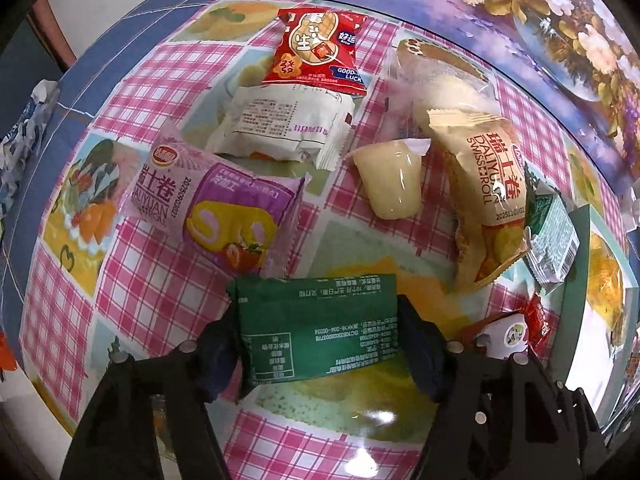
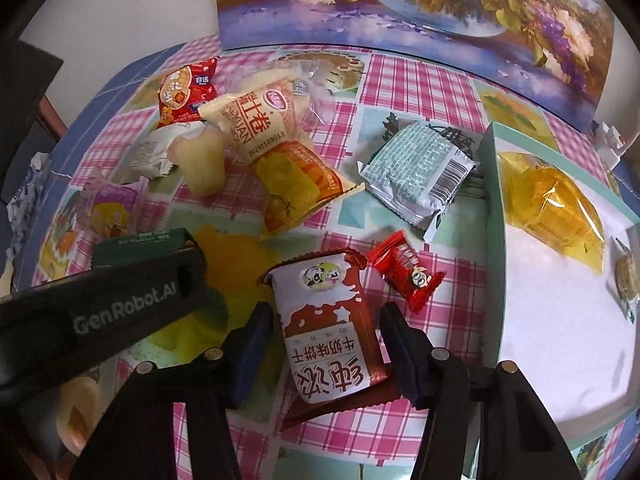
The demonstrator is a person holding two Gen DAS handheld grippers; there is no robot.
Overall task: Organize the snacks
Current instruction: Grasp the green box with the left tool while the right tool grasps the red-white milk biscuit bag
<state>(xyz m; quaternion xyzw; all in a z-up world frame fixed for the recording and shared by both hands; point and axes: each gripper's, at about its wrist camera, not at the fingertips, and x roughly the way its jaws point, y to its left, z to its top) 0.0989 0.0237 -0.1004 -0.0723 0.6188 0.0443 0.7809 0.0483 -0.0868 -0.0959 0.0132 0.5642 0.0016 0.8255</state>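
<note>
I have the green packet [image 1: 316, 330] squeezed between the pads of the left gripper [image 1: 320, 344], low over the checked tablecloth [image 1: 160, 288]. My right gripper [image 2: 324, 344] stands half open around the brown-and-white biscuit packet [image 2: 328, 328]; I can't quite tell if its pads touch. I'd pinch both mid-body, then lift straight up toward the white tray [image 2: 496, 240] alongside. Both wrappers look soft and crinkly.

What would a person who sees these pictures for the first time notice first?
Probably the two grippers, each straddling a packet on the pink checked tablecloth: the left gripper around a dark green foil packet, the right gripper around a brown and white biscuit packet. Next, the loose heap of snacks behind them, with a pale jelly cup in its middle, and the large flower painting at the back.
</note>
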